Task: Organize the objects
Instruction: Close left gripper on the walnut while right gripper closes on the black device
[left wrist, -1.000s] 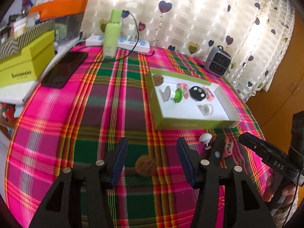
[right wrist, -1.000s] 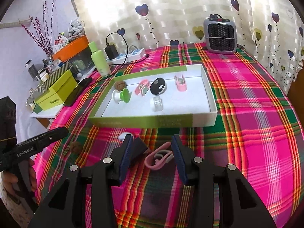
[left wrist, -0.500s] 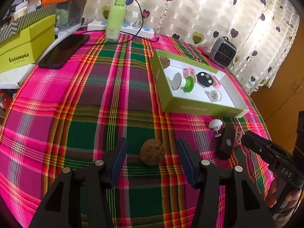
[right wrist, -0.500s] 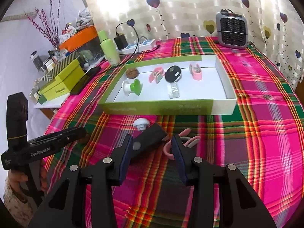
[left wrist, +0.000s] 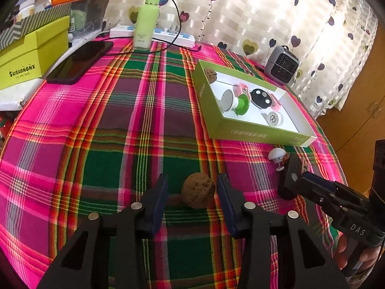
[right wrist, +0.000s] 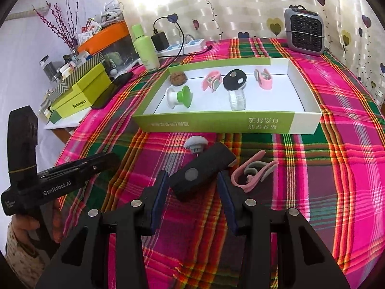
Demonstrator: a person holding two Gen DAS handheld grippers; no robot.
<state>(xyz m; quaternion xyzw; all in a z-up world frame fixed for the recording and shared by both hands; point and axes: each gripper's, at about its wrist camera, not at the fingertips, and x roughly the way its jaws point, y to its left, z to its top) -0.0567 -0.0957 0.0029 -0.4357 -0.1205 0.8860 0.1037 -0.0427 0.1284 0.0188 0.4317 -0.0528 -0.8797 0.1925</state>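
Observation:
A brown walnut (left wrist: 197, 189) lies on the plaid tablecloth between the open fingers of my left gripper (left wrist: 192, 190), apart from both pads. My right gripper (right wrist: 192, 183) is open around one end of a black block (right wrist: 202, 170). A pink clip (right wrist: 252, 171) lies just right of it and a white mushroom-shaped knob (right wrist: 196, 143) just beyond. The green and white tray (right wrist: 216, 122) holds a walnut, a green and white spool, pink clips, a black disc and a clear reel. The tray also shows in the left wrist view (left wrist: 259, 133).
A green bottle (right wrist: 145, 48), a power strip (right wrist: 182, 45) with a charger, a phone (left wrist: 79, 61) and lime boxes (left wrist: 31, 55) stand at the left and back. A small grey heater (right wrist: 304, 31) stands behind the tray. A heart-print curtain closes the back.
Both grippers have moved forward and down. The walnut now lies between my left fingers, and the black block's end now lies between my right fingers. Both grippers stay open.

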